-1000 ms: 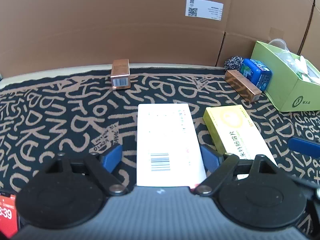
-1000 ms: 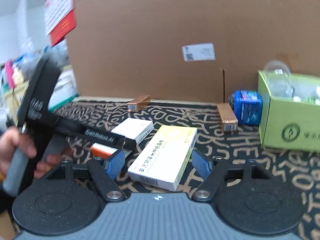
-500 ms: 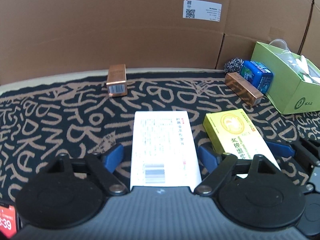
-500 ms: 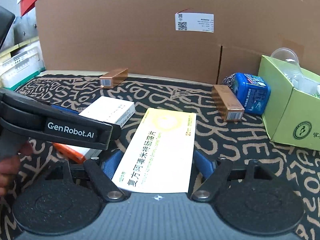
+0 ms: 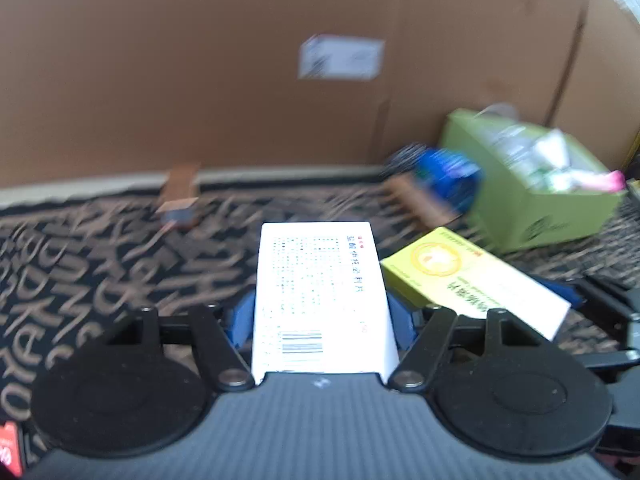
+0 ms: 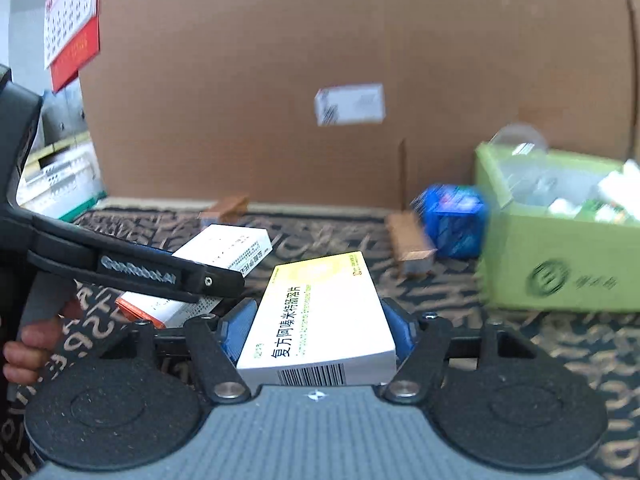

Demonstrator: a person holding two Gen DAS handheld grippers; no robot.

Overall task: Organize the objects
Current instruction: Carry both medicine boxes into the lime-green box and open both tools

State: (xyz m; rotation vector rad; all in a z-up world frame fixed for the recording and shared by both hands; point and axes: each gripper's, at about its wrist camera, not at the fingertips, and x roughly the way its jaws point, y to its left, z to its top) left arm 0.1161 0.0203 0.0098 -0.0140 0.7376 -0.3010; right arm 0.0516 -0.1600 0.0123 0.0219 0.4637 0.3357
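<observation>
Both grippers loaded, neither box delivered yet. Nearest in the left wrist view, left gripper (image 5: 320, 320) with jaws just closed in on a white box (image 5: 318, 292), blue pads pressed against its two long sides, barcode end toward the camera, far end sticking out well past the fingertips. In the right wrist view, right gripper (image 6: 318, 330) likewise just narrowed and clamped on a yellow box (image 6: 320, 312), pads on both long sides, barcode end at the palm. Seemingly lifted clear of the patterned mat (image 5: 80, 264), though blur makes that hard to confirm. Farther out, still loose on the mat: two small copper boxes (image 6: 412, 240) (image 6: 226, 208) and a blue box (image 6: 454, 220) beside the green bin (image 6: 560, 264), already partly filled. Probably about midway: two boxes in hand to drop off, three or so left to collect.
</observation>
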